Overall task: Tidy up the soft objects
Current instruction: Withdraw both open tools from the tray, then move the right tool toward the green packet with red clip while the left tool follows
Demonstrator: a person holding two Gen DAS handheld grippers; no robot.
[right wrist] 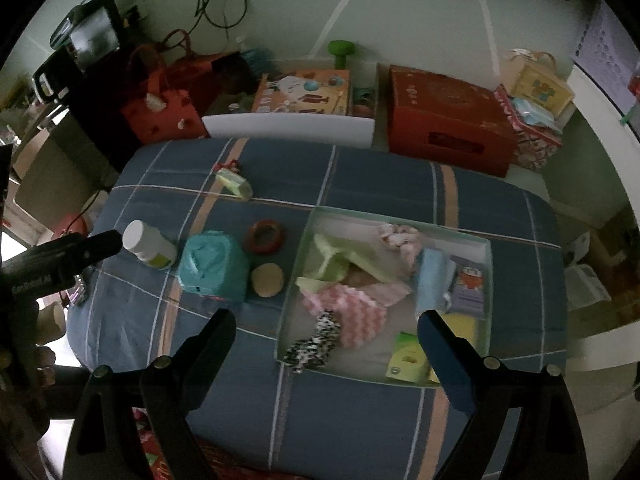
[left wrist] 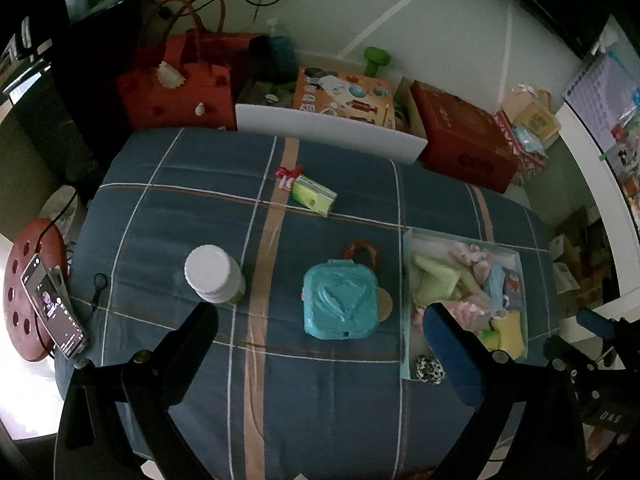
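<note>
Right wrist view: shallow tray (right wrist: 486, 280) heaped with pastel cloths (right wrist: 360, 308); both grippers' fingers wide, empty.

The left gripper (left wrist: 320, 320) has two long black fingers (left wrist: 188, 344) that taper to blunt tips. The right-hand finger carries a blue pad (left wrist: 448, 352) along its inner face. Each finger is a pair of flat black bars joined by round brass-coloured screws (left wrist: 142, 357). The right gripper (right wrist: 326, 326) is built the same: black fingers (right wrist: 204, 348), a blue pad (right wrist: 444, 360) on the right-hand one, and pale metal screws (right wrist: 489, 362) at the joints. In the right wrist view the left gripper's black body (right wrist: 60, 258) bears small white lettering, too blurred to read.
</note>
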